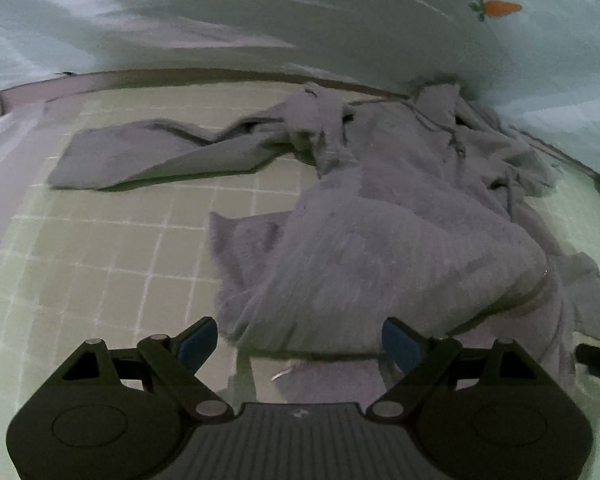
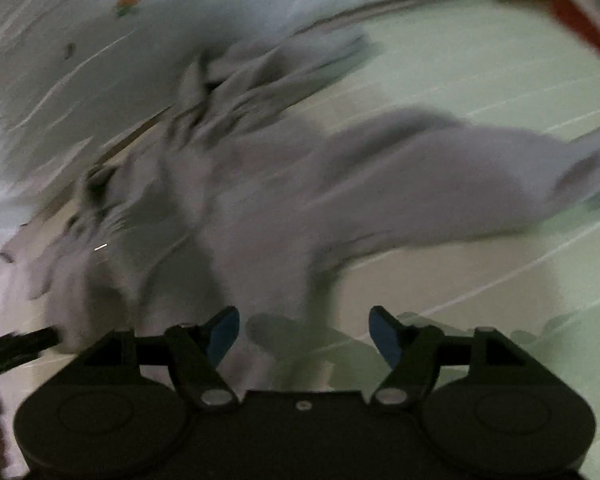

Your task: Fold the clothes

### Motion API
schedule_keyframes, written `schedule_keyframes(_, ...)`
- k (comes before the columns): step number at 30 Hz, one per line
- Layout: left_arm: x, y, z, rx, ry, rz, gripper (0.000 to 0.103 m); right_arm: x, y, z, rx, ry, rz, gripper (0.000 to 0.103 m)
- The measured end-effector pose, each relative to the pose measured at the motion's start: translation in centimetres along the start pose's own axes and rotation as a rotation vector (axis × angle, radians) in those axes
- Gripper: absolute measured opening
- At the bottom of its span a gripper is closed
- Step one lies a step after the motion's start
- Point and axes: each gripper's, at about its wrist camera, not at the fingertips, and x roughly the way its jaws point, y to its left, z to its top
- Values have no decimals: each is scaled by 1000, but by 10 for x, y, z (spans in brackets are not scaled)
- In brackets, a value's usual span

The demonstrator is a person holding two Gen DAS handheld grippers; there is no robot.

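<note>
A grey fleece garment (image 1: 380, 216) lies rumpled on a pale green checked sheet (image 1: 112, 264), one sleeve stretched out to the left (image 1: 148, 152). My left gripper (image 1: 300, 340) hovers open over the garment's near hem, its blue pads (image 1: 198, 342) wide apart and gripping nothing. In the right wrist view, heavily blurred, the same garment (image 2: 300, 184) spreads ahead. My right gripper (image 2: 304, 334) is open above the cloth, and its blue pads (image 2: 384, 334) press on nothing. The tip of the other gripper (image 2: 20, 344) shows at the left edge.
A pale quilt with a carrot print (image 1: 500, 8) rises behind the garment. A raised bed edge (image 1: 100, 80) runs along the back of the sheet. A red-and-white strip (image 2: 580, 28) crosses the far right corner. Bare sheet lies left of the garment.
</note>
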Motion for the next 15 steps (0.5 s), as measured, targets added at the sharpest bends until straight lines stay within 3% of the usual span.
schedule_keyframes(4,15,-3,11,-4,-1,-49,84,8,16,-5,-12,40,17,69)
schedule_keyframes(7,20,0,14,-28,2,-82,65,10,19,-6,-16,46,5,65)
schedule_keyframes(9,22,4,13,-50,8,-97,37,11,18,-8,-14,55,10,56)
schedule_keyframes(11,22,10,9,-78,12,-109,18,12,19,-12,-21,74,0,29)
schedule_keyframes(13,19,14,4,-109,3,-123,16,9,19,-18,-51,74,-18,8)
schedule_keyframes(15,9,14,-5,-124,-13,-127,13,0,13,-22,-41,62,1,6)
